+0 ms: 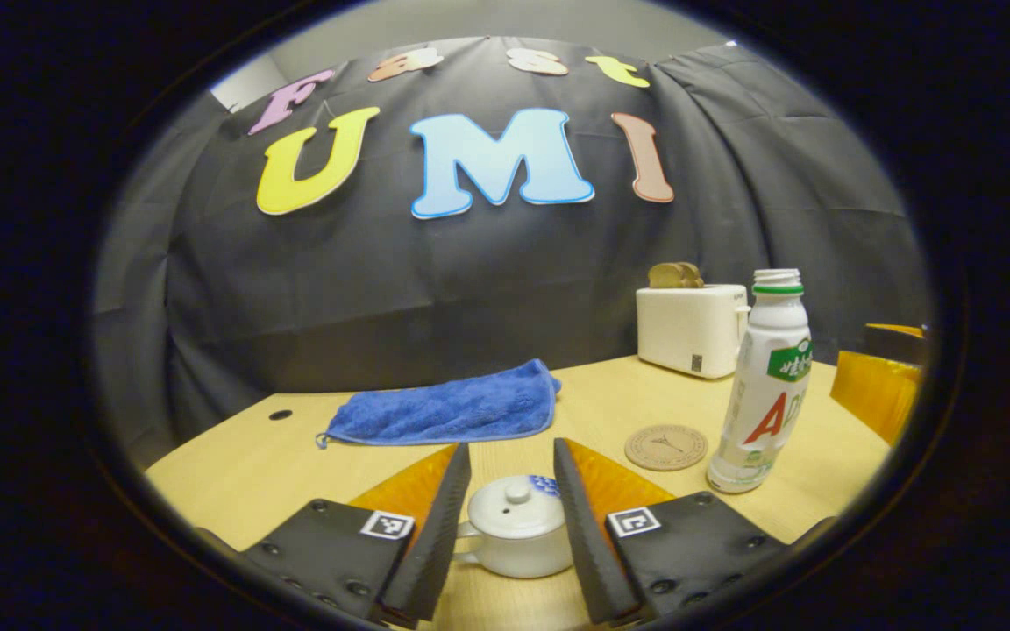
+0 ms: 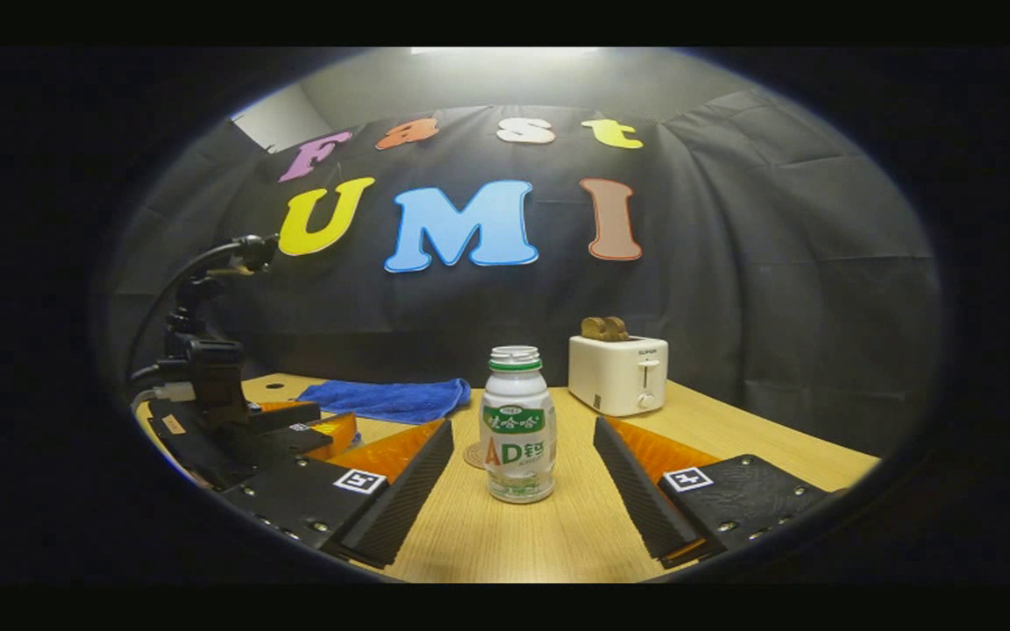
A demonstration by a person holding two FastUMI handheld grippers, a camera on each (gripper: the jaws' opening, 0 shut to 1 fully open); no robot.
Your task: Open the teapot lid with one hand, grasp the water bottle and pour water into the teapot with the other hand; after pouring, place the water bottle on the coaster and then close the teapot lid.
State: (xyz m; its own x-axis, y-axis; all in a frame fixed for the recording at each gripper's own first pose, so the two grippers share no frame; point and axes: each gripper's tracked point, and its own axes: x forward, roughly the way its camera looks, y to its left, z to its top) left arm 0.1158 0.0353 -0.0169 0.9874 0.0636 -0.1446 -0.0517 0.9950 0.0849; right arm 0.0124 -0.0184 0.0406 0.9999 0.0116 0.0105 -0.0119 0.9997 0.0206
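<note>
The left gripper (image 1: pixel 512 517) is held wide open around the teapot (image 1: pixel 515 536), so its lid (image 1: pixel 515 505) can be lifted. The water bottle (image 2: pixel 518 426) is framed just ahead between the open fingers of the right gripper (image 2: pixel 522 491), ready to be grabbed. The coaster (image 1: pixel 666 447) is kept just beside the bottle.

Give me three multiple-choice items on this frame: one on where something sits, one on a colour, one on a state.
1. Where does the coaster lie in the left gripper view?
A. On the table between the towel and the water bottle
B. Under the teapot
C. On top of the toaster

2. What colour is the towel?
A. Red
B. Blue
C. White

3. What is the state of the teapot lid?
A. Lifted by the fingers
B. Lying on the towel
C. Resting on the teapot

Answers: 1 A, the coaster lies flat on the bare table just left of the water bottle. 2 B, the cloth is plainly blue. 3 C, the lid sits on the teapot between the left gripper's open fingers.
</note>
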